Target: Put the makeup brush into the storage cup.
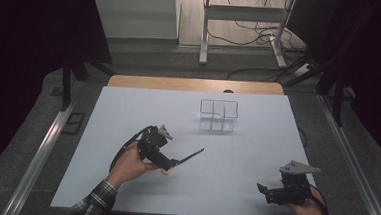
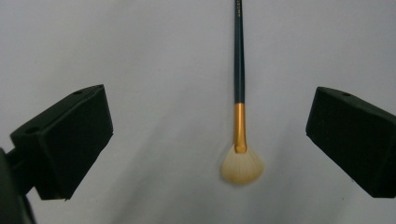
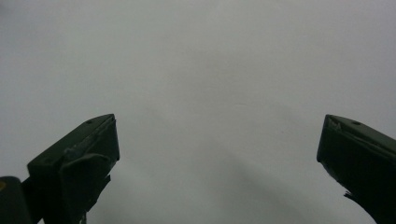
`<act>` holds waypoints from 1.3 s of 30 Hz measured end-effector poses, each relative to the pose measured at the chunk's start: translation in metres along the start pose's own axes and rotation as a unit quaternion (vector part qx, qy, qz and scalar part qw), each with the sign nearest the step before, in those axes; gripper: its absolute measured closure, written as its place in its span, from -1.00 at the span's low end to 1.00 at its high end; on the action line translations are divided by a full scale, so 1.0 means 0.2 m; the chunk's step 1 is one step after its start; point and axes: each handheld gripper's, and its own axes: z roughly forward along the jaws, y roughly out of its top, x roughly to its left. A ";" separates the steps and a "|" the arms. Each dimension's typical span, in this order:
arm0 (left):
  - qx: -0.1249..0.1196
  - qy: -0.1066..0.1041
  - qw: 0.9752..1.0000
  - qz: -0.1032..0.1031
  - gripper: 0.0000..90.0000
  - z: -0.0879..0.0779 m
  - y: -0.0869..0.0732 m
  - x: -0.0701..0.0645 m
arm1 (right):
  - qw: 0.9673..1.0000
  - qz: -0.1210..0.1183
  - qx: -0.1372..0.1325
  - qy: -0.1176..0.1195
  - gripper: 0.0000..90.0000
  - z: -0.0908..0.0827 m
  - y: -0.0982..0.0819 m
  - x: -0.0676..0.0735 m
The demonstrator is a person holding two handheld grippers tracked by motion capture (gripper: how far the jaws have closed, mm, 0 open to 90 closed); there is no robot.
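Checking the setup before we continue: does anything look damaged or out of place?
Nothing stands out. The brush lies flat on the white table, intact, between the open left gripper; the clear organizer stands upright.

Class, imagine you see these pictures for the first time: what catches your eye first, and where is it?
First, the fan brush with its gold band and pale bristles, lying on the white table between the open jaws of the left gripper. Next, the clear wire-rimmed organizer standing toward the far side. The right gripper waits open near the table's near right corner.
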 end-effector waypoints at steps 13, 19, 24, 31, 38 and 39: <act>0.028 0.010 0.999 0.031 -0.86 0.04 0.13 -0.03 | 1.000 -0.001 0.002 0.002 -1.00 0.00 0.00 0.00; 0.041 0.019 0.999 0.027 -0.70 0.09 0.12 -0.01 | 1.000 -0.005 0.009 0.003 -1.00 0.01 0.00 0.01; 0.055 0.010 0.998 0.031 -0.46 0.15 0.10 -0.02 | 1.000 -0.005 0.011 0.003 -1.00 0.01 0.00 0.01; 0.070 -0.003 0.997 0.038 -0.05 0.19 0.09 -0.04 | 1.000 -0.007 0.014 0.003 -1.00 0.02 0.00 0.01; 0.086 -0.017 0.995 0.041 0.35 0.22 0.07 -0.05 | 1.000 -0.008 0.017 0.004 -1.00 0.02 0.00 0.01; 0.087 -0.019 0.995 0.042 0.43 0.22 0.07 -0.05 | 1.000 -0.009 0.017 0.004 -1.00 0.02 0.00 0.01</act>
